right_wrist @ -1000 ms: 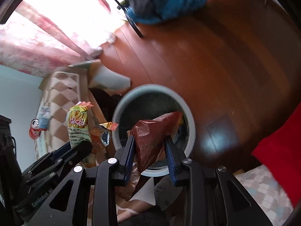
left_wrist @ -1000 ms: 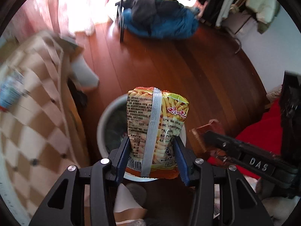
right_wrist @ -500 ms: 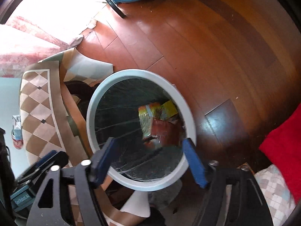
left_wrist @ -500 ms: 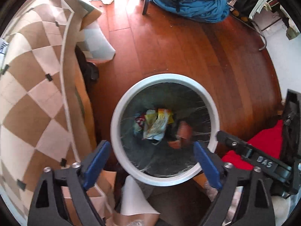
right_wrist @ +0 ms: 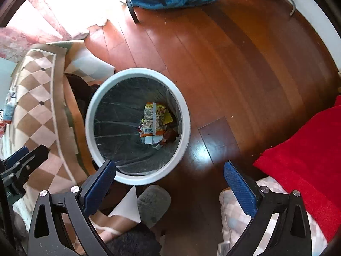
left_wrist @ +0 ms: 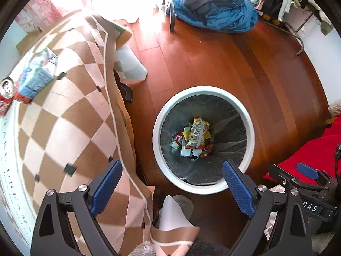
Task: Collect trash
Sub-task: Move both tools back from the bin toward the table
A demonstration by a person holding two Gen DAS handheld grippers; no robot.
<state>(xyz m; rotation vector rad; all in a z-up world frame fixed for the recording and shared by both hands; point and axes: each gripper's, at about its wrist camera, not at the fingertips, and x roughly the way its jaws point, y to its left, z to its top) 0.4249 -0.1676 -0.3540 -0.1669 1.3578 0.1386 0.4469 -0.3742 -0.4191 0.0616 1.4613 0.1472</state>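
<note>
Both the left gripper [left_wrist: 172, 188] and right gripper [right_wrist: 169, 183] (jaws released, empty) hover above the round white-rimmed bin [left_wrist: 251, 128]; the yellow snack wrapper [left_wrist: 197, 133], gripped earlier, lies inside.

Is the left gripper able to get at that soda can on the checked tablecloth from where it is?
Probably yes. The left gripper is open and empty, and the soda can stands exposed, nothing over it.

The right gripper [right_wrist: 169, 181] hung wide open and empty above the bin [right_wrist: 183, 115], where a yellow snack packet [right_wrist: 153, 118] lay ahead.
</note>
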